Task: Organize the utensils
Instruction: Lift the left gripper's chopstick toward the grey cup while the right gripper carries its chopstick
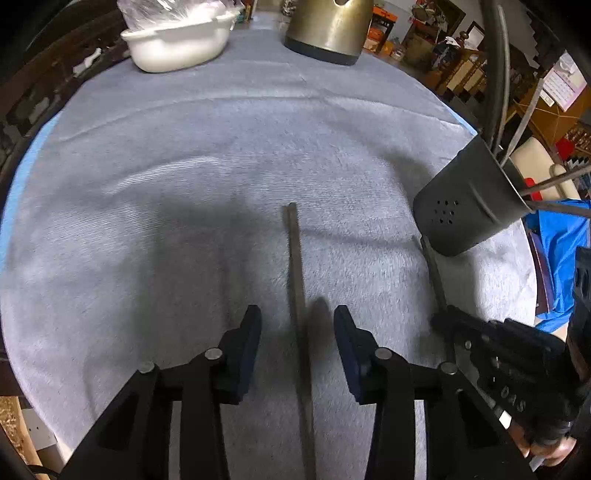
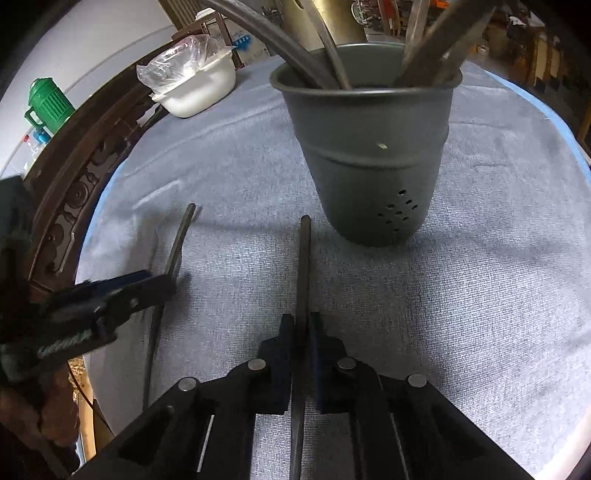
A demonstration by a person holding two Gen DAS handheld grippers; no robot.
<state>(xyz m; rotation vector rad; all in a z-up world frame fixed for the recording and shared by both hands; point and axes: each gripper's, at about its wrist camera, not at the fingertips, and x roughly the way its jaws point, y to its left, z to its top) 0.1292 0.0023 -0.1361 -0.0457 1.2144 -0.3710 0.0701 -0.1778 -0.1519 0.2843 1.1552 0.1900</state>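
A dark metal utensil handle (image 1: 297,280) lies on the grey cloth (image 1: 184,166) between the fingers of my left gripper (image 1: 297,325), which is open around it. My right gripper (image 2: 302,332) is shut on a second utensil handle (image 2: 303,266) that points toward the grey perforated utensil holder (image 2: 369,155). The holder holds several utensils. In the left wrist view the holder (image 1: 469,199) stands at the right, with the right gripper (image 1: 443,321) and its utensil (image 1: 434,273) below it. The left gripper (image 2: 162,284) and its utensil (image 2: 177,243) show at the left of the right wrist view.
A white tub (image 1: 177,40) with plastic wrap and a gold kettle (image 1: 328,26) stand at the far side of the round table. A carved wooden chair back (image 2: 74,184) and a green jug (image 2: 48,103) are left of the table.
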